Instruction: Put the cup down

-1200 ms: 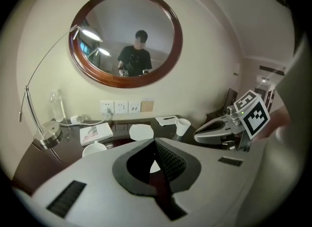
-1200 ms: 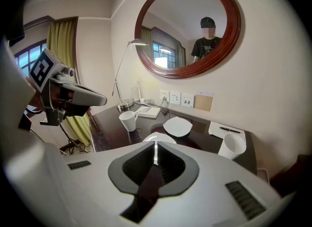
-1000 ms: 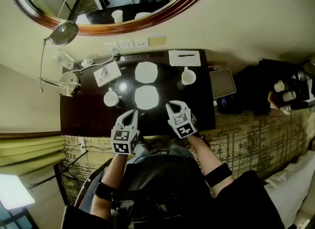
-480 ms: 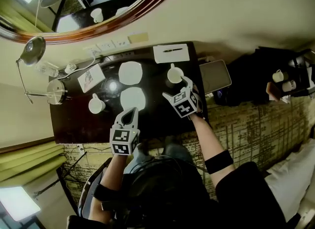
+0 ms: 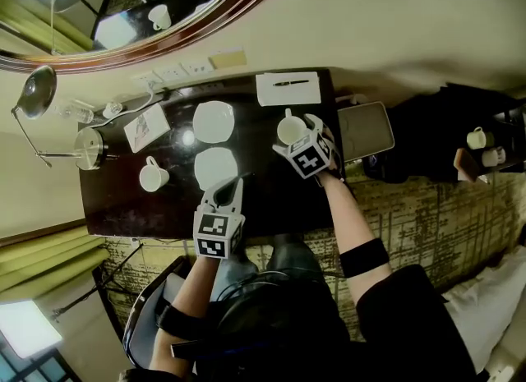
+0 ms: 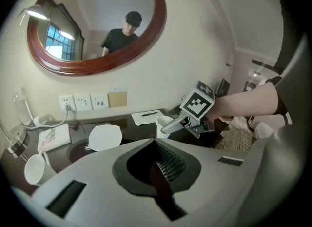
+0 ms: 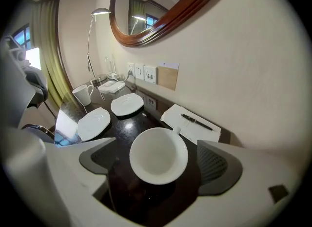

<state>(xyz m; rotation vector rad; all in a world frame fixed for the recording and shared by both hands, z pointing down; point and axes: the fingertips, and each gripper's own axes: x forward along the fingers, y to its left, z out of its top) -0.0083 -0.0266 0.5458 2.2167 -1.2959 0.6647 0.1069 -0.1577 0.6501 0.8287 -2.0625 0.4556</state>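
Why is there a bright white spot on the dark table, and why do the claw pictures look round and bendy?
Head view: the spot is light glaring off the glossy table. Left gripper view: a very wide lens curves everything, like the mirror, and leaves black corners. Right gripper view: the same round bending and dark edges, but the cup in the middle looks sharp.

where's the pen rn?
Head view: the pen lies on the white notepad at the desk's far edge, right side, just beyond the right-hand cup.
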